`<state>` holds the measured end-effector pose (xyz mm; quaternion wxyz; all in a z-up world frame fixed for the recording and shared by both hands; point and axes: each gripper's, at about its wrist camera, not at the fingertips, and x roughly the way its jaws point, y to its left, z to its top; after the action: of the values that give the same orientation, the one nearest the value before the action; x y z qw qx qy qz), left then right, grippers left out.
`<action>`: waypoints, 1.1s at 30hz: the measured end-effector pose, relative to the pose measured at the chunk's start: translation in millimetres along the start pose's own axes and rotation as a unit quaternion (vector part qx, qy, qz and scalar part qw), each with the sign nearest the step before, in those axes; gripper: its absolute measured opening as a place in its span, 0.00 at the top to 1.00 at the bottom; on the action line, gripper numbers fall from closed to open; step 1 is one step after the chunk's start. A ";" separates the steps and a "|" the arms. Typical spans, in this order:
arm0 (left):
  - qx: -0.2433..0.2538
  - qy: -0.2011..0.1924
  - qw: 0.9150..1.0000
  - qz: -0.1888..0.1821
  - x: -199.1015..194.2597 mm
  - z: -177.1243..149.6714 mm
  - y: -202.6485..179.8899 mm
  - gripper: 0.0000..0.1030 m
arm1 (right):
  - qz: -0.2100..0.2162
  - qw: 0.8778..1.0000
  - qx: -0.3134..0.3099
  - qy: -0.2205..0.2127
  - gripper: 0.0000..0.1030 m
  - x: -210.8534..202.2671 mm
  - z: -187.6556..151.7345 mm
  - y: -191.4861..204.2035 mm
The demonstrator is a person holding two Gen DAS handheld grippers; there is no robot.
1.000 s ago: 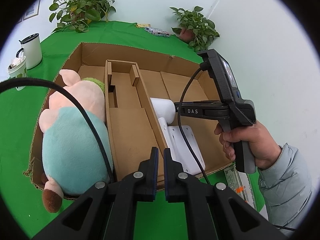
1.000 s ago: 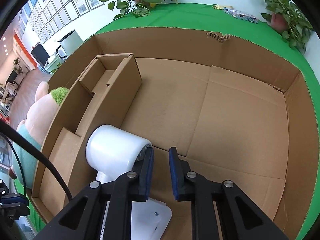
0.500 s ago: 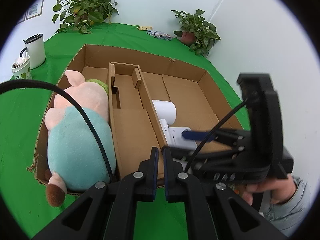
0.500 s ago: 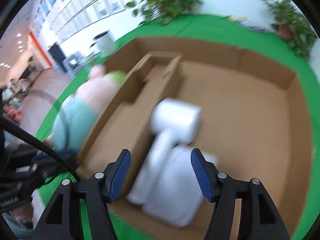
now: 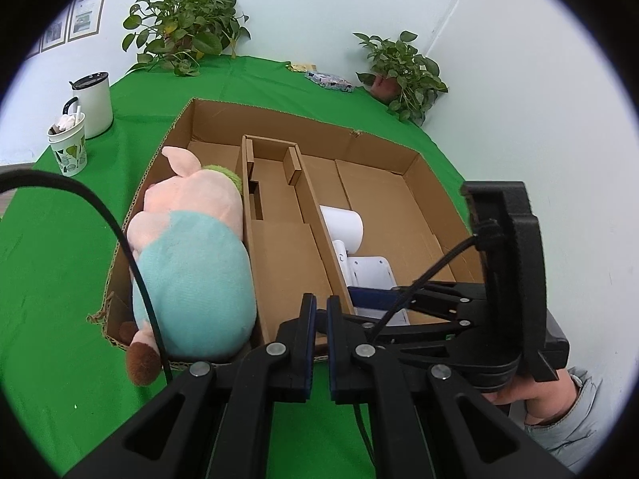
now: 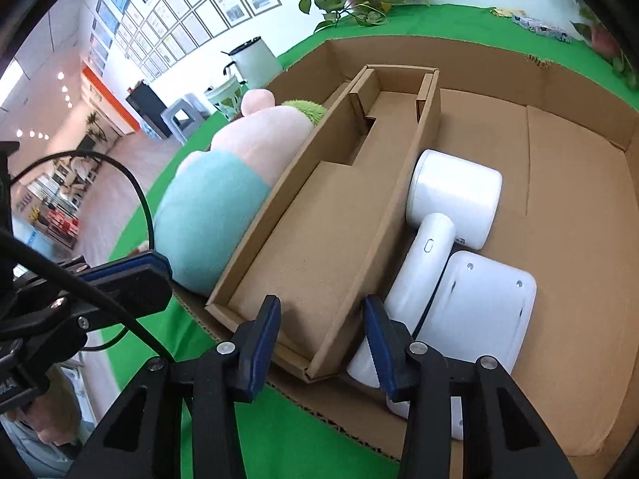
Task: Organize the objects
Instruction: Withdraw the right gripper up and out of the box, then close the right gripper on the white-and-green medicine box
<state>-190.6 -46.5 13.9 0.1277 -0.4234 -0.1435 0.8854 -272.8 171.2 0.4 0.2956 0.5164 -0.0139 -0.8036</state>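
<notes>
A large cardboard box point(image 5: 279, 127) point(image 6: 499, 60) lies on the green table. A plush pig point(image 5: 191, 255) point(image 6: 223, 187) in a teal shirt lies in its left compartment. A white device point(image 5: 351, 239) point(image 6: 455, 247) with a round head and flat base lies in the right compartment. A narrow cardboard insert point(image 5: 279, 239) point(image 6: 339, 207) sits between them, empty. My left gripper point(image 5: 321, 311) is shut and empty over the box's near edge. My right gripper point(image 6: 321, 319) is open and empty, above the near edge beside the device; it also shows in the left wrist view point(image 5: 375, 295).
A white canister point(image 5: 94, 101) and a paper cup point(image 5: 68, 147) stand on the table left of the box. Potted plants point(image 5: 183, 36) point(image 5: 403, 76) stand at the back by the wall. Small packets point(image 5: 329, 80) lie near the far edge.
My right gripper has opened, let go of the white device and pulled back to the box's near edge. The device now lies in the right compartment. My left gripper stayed shut.
</notes>
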 end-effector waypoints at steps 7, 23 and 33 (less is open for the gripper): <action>0.017 -0.024 0.999 0.030 -7.1 -0.9 -13.5 0.69 | -0.126 0.987 0.002 -0.102 0.01 -68.8 -22.5 -15.1; 0.119 -0.096 0.986 0.071 0.9 -59.8 -104.0 0.24 | -0.195 0.964 0.134 -0.120 0.01 -151.6 -188.2 -75.7; 0.132 -0.009 0.991 0.029 34.7 -107.8 -126.5 0.24 | -0.240 0.956 0.152 -0.071 0.22 -118.8 -259.6 -81.3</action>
<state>-113.7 98.4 -29.8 0.1550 -0.3988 -0.0139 0.9037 -58.0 369.8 -49.7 0.0101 0.4849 -0.0324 -0.8739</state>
